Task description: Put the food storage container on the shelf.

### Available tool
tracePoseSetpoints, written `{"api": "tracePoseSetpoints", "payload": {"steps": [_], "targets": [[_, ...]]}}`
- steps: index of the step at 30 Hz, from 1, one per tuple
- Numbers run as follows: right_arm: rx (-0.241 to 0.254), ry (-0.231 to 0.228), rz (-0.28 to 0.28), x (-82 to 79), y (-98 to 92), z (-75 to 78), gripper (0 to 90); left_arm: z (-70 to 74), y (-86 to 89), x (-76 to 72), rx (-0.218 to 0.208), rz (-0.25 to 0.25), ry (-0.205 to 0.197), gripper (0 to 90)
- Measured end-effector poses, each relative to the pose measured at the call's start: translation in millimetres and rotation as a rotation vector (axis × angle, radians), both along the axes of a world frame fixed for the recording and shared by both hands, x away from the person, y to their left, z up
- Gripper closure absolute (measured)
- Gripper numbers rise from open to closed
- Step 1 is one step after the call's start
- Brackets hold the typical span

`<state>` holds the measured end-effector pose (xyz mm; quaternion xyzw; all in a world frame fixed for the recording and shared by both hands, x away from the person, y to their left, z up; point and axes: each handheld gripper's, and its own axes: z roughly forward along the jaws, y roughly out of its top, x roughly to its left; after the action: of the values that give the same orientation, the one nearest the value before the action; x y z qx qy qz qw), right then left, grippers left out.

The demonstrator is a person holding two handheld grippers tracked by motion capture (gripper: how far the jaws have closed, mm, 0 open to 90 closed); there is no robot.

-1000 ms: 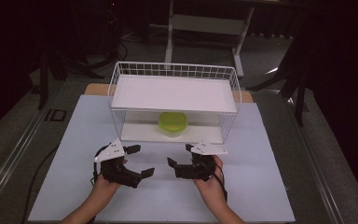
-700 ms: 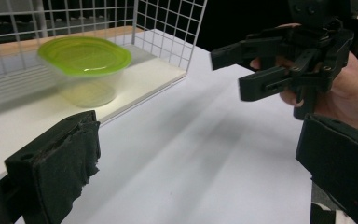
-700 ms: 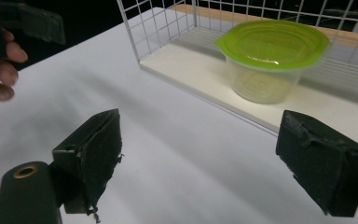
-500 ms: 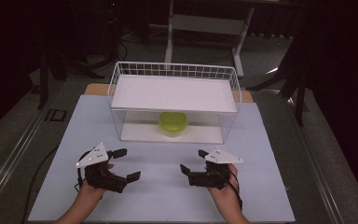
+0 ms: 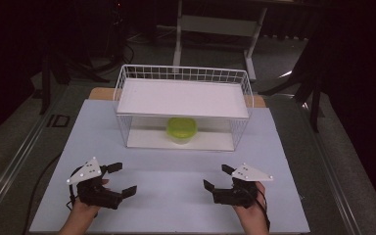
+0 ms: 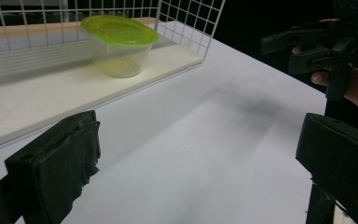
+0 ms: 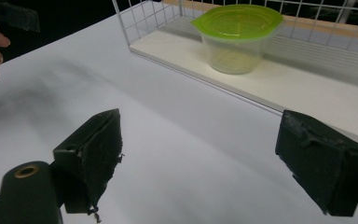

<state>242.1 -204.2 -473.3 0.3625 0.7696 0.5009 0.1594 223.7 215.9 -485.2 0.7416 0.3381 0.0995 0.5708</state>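
High view showed the left gripper (image 5: 119,179) at the near left of the white table (image 5: 176,196), jaws spread wide and holding nothing, and the right gripper (image 5: 219,177) at the near right, spread and empty too. Between them, farther off, stood a wire rack (image 5: 183,105) with a white shelf on top; on its lower board sat a clear tub with a green lid (image 5: 181,130), contents hard to tell. Any reach for the tub would likely need to go in low through the open front, under the shelf.

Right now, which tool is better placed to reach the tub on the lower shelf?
Neither clearly: left tool and right tool flank the centred tub, both open, facing it.
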Motion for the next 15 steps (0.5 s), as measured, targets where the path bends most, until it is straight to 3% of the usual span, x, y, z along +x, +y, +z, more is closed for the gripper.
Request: {"api": "tracePoseSetpoints", "payload": {"steps": [9, 15], "targets": [[-0.007, -0.01, -0.02, -1.8, -12.2, -6.9, 14.3, -8.4, 3.8, -0.3, 0.036, 0.013, -0.005, 0.5], [-0.028, -0.019, 0.007, -0.7, -13.2, -13.1, 14.4, -13.4, 3.9, -0.6, 0.055, 0.017, -0.002, 0.5]]}}
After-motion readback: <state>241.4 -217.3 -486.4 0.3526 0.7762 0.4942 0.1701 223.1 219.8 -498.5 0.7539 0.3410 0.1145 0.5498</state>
